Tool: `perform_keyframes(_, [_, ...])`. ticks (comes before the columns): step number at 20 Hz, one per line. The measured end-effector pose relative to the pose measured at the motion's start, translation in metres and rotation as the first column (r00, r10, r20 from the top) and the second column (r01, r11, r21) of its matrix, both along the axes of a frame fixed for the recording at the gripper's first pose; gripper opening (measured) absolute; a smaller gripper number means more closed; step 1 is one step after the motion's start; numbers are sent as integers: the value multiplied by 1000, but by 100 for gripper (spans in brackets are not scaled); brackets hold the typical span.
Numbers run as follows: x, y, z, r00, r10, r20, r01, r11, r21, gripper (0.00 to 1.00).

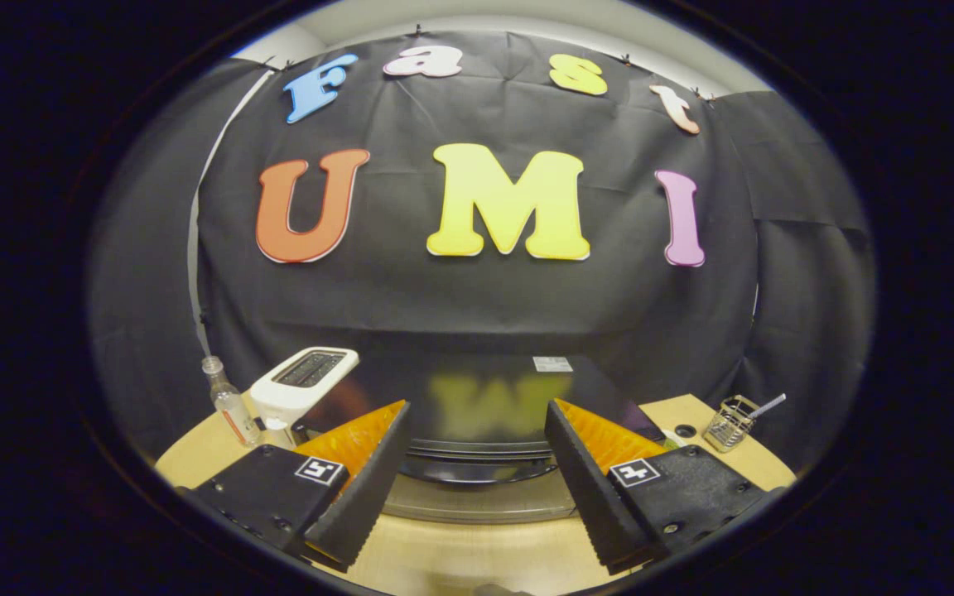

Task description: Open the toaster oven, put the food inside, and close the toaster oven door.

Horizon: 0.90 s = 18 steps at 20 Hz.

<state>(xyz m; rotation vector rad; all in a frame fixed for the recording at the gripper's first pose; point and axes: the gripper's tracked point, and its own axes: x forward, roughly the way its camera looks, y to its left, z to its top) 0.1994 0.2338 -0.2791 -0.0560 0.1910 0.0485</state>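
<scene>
The gripper [477,447] sits spread wide, fingers clamping nothing — there's just air between them. Right ahead at 12 o'clock is the toaster oven [477,397], its glossy black top stretching between and beyond both fingertips, with its door handle [477,470] low in the gap. Off at 10 o'clock there's a white pop-up toaster [305,382] with a small clear bottle [230,404] just beside it. Around 2 o'clock a wire basket [729,422] rests on the wooden table [460,555] — well apart from the oven.
</scene>
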Motion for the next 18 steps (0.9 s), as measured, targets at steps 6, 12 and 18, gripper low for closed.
perform_keyframes(6, [9,4,-30,999,-42,-35,41,999,-12,100])
perform_keyframes(12, [-2,3,-37,997,-51,-62,51,999,11,99])
perform_keyframes(18, [-28,1,-43,997,-57,-59,60,997,47,100])
